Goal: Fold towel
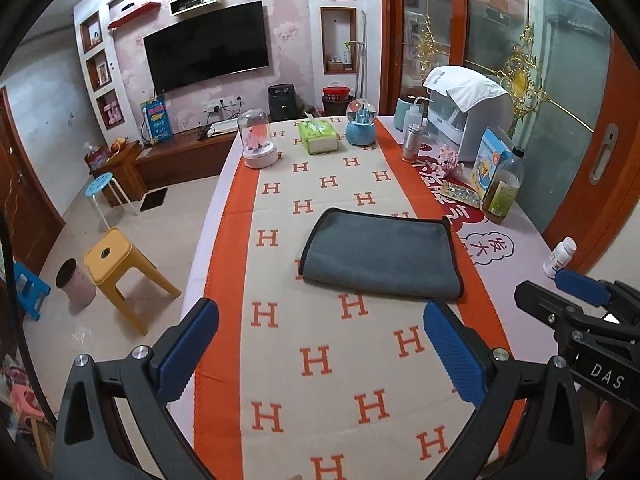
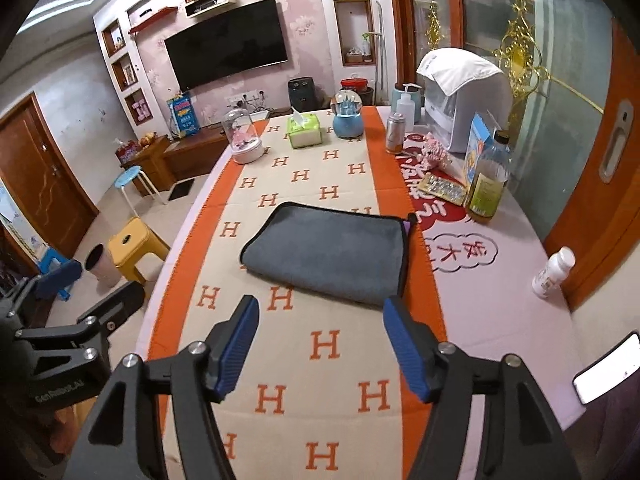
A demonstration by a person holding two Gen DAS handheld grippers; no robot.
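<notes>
A grey towel (image 1: pixel 380 254) with a black hem lies folded flat on the cream and orange H-patterned cloth (image 1: pixel 320 184); it also shows in the right wrist view (image 2: pixel 326 254). My left gripper (image 1: pixel 320 332) is open and empty, held above the cloth short of the towel's near edge. My right gripper (image 2: pixel 320 330) is open and empty, also short of the near edge. The right gripper shows at the right edge of the left wrist view (image 1: pixel 576 292). The left gripper shows at the left edge of the right wrist view (image 2: pixel 76 292).
At the table's far end stand a glass-dome lamp (image 1: pixel 258 140), a green tissue box (image 1: pixel 318 138) and a blue snow globe (image 1: pixel 361 122). On the right are an oil bottle (image 1: pixel 504 186), a white appliance (image 1: pixel 468 116) and a pill bottle (image 1: pixel 559 258). A yellow stool (image 1: pixel 116 264) stands on the floor to the left.
</notes>
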